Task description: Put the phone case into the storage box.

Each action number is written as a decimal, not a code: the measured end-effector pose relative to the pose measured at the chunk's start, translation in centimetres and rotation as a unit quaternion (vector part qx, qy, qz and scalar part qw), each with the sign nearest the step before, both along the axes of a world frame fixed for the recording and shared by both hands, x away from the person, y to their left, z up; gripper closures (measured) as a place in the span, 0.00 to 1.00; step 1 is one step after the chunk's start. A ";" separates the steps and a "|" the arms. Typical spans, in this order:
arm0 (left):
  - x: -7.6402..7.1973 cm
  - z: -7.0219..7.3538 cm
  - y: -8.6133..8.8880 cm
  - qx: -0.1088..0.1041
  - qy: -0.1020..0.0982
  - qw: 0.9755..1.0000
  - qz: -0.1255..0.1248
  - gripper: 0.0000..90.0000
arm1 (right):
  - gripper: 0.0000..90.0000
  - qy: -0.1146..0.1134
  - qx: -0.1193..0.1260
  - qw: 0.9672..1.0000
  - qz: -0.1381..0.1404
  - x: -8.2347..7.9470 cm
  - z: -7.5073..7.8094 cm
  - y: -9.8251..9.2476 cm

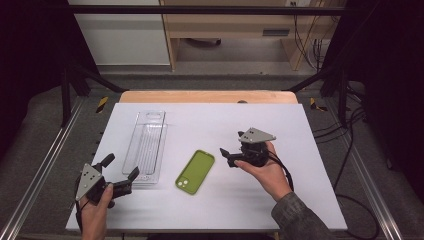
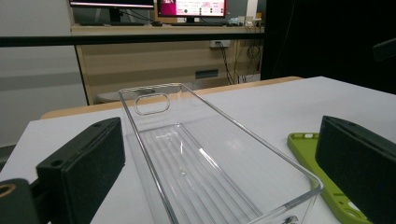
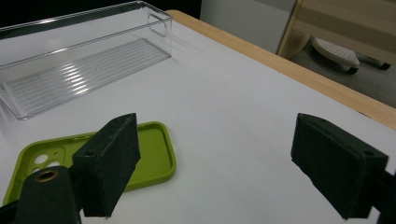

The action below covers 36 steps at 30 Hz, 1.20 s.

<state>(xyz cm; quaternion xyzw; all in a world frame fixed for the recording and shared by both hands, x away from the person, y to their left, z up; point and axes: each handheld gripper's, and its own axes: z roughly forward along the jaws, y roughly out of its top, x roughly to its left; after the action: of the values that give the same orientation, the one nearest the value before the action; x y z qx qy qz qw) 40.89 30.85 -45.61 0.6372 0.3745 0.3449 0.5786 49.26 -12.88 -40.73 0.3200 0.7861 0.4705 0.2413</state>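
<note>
A lime-green phone case (image 1: 195,171) lies hollow side up in the middle of the white table top. A clear plastic tray (image 1: 146,145), long and narrow, lies to its left. My left gripper (image 1: 121,167) is open at the tray's near end, and its pads touch nothing. In the left gripper view the tray's rim (image 2: 261,142) runs away between the jaws, with the case (image 2: 310,154) beside the right jaw. My right gripper (image 1: 226,156) is open just right of the case. In the right gripper view the case (image 3: 154,149) lies partly behind the left jaw and the tray (image 3: 93,39) farther off.
The white sheet (image 1: 280,200) covers a wooden table whose edge (image 1: 207,96) shows at the back. Metal rails (image 1: 40,170) run along both sides, and cables (image 1: 350,150) hang at the right. Bare sheet lies in front of and behind the case.
</note>
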 end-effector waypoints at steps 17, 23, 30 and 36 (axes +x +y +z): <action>0.0 0.0 0.1 0.000 -0.001 1.000 0.001 0.01 | 0.09 0.028 -0.024 0.999 0.020 0.4 -1.4 2.9; 0.0 0.0 0.1 -0.001 -0.001 1.000 0.001 0.01 | 0.08 0.038 -0.038 0.998 0.033 0.4 -2.0 4.4; 0.0 0.1 0.1 0.000 -0.002 1.000 0.002 0.01 | 0.07 0.048 -0.056 0.996 0.044 0.5 -2.8 5.8; 0.0 0.1 0.1 0.000 -0.001 1.000 0.002 0.01 | 0.07 0.058 -0.063 0.995 0.053 0.6 -3.3 6.6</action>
<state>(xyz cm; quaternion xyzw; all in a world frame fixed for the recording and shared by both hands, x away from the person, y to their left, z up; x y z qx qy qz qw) 40.90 30.99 -45.55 0.6361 0.3751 0.3472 0.5781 49.85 -6.28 -43.99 0.2890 0.8427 0.4128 0.1897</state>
